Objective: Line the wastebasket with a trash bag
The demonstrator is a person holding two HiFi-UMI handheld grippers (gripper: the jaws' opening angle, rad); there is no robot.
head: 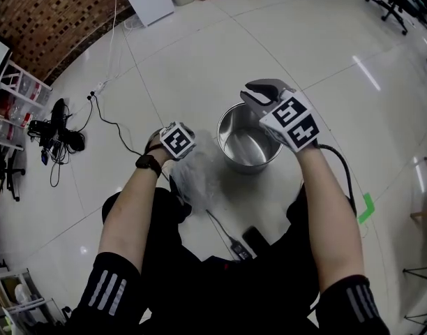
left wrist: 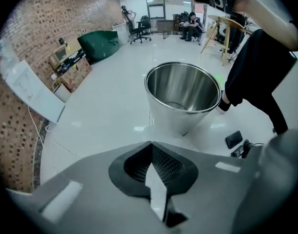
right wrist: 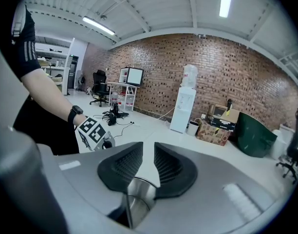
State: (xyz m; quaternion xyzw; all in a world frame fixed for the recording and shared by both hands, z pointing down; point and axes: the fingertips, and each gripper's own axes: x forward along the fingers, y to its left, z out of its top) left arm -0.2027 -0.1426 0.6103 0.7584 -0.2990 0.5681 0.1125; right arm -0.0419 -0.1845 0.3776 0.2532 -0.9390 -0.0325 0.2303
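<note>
Fingers (left wrist: pixel 171 168) of my left gripper (left wrist: pixel 151 152) were pinched shut on the thin clear plastic trash bag (head: pixel 194 178), crumpled just beside the shiny round steel wastebasket (head: pixel 252 165); my right gripper (right wrist: pixel 148 156) clamped its rim. I judged the film light, limp, slippery, best taken at its mouth edge. Only the head view showed its bulk.

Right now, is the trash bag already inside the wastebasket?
No: the head view shows the wastebasket with bare steel inside, while the trash bag hangs crumpled from the left gripper beside it.
</note>
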